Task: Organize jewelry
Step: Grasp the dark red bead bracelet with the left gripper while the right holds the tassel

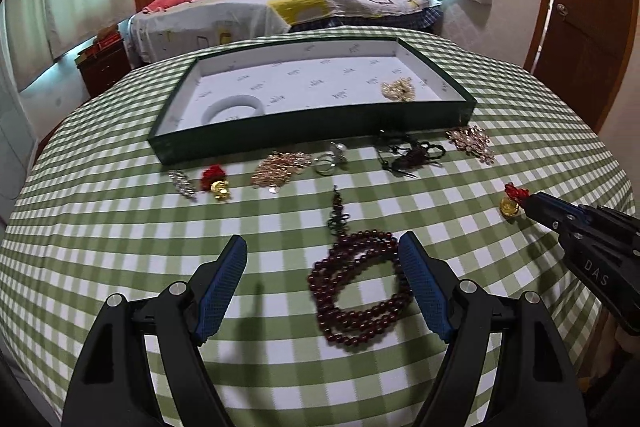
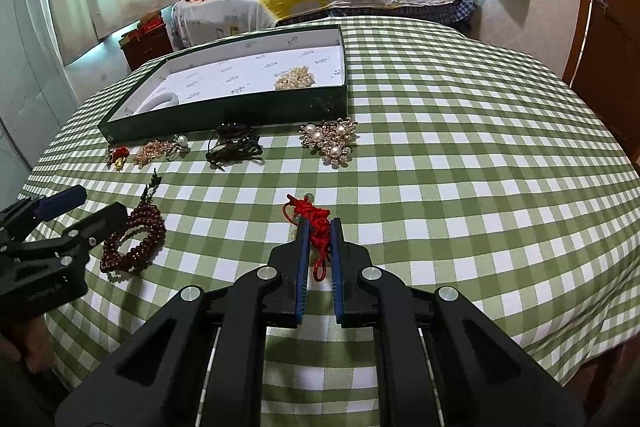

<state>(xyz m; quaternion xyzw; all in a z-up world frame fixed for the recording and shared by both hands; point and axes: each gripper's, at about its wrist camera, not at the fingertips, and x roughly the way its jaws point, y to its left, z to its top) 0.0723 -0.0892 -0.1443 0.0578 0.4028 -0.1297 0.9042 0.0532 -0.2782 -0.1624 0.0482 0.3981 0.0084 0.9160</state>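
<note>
The right gripper (image 2: 320,227) clamps a red knotted cord charm (image 2: 316,217). The left gripper (image 1: 322,251) gapes wide above the dark red bead bracelet (image 1: 358,287) on the near desk (image 2: 460,187).

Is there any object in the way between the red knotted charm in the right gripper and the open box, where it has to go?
Yes. The right gripper is shut on the red knotted charm. Between it and the green box lie a black cord piece and a pearl brooch by the near wall, which itself must be cleared.
</note>
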